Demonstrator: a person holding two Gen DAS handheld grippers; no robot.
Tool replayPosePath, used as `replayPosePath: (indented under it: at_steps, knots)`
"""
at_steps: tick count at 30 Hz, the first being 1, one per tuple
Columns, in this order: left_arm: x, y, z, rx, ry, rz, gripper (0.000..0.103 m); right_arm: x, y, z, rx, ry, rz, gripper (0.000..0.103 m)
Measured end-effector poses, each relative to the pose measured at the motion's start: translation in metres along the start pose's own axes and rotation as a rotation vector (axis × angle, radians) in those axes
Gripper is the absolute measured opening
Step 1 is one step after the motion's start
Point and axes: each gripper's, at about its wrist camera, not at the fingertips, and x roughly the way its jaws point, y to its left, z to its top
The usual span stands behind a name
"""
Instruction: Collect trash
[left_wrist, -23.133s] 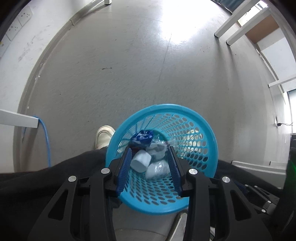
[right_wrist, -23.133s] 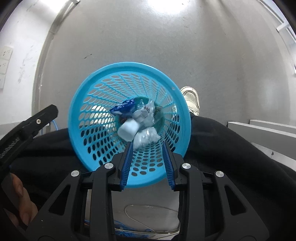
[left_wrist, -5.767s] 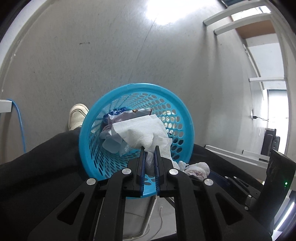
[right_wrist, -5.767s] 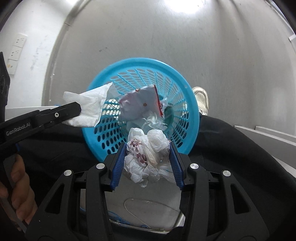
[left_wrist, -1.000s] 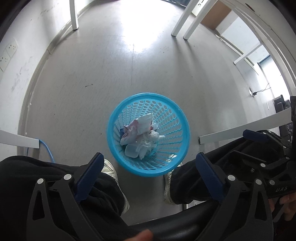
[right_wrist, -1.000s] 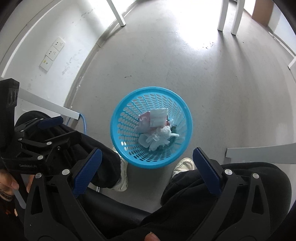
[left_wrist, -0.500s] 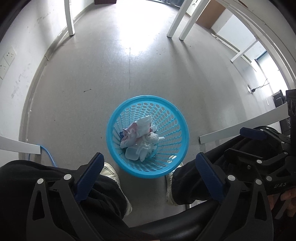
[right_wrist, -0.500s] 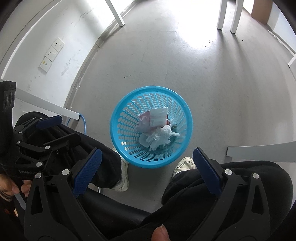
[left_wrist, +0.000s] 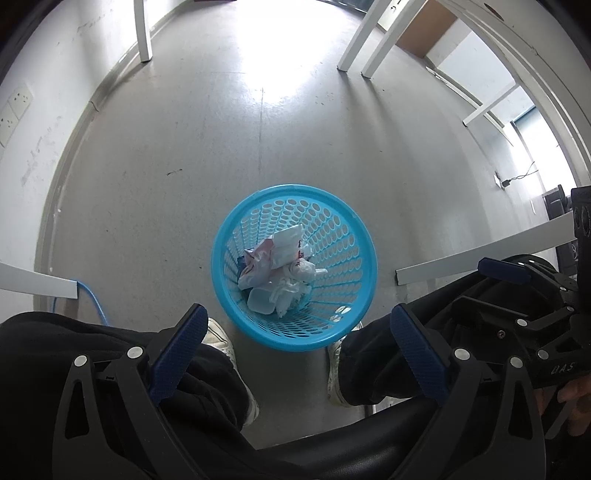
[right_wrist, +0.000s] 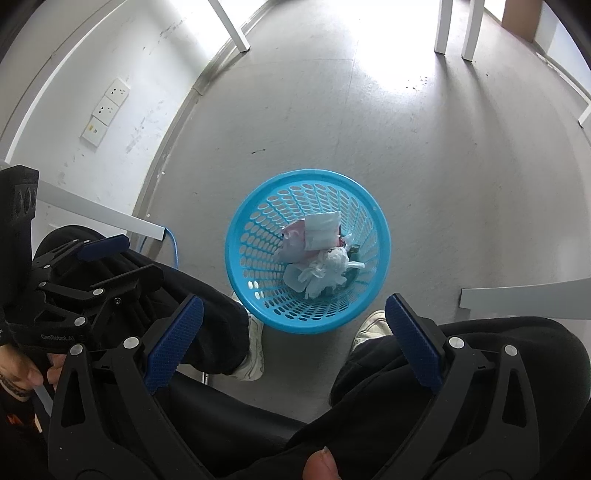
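Looking down, we see the blue basket (left_wrist: 295, 338) standing on the grey floor (left_wrist: 184, 155) between our shoes, crumpled trash (left_wrist: 280, 273) piled inside; our left gripper (left_wrist: 295, 354) and right gripper (right_wrist: 291, 343) hang above it, both spread wide and empty

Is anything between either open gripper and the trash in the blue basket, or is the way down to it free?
Nothing visible is in the way. The blue basket stands open-topped on the floor between the person's shoes, with the trash lying in its bottom. The left gripper and right gripper are above it, jaws wide and holding nothing.
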Motion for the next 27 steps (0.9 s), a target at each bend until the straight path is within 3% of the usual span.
replayPosePath:
  at_steps: [27]
  knots:
    - [-0.0015, 0.0004, 0.0, 0.004, 0.003, -0.022, 0.097, 0.0014, -0.009, -0.0008, 0.038, 0.006, 0.033, 0.094]
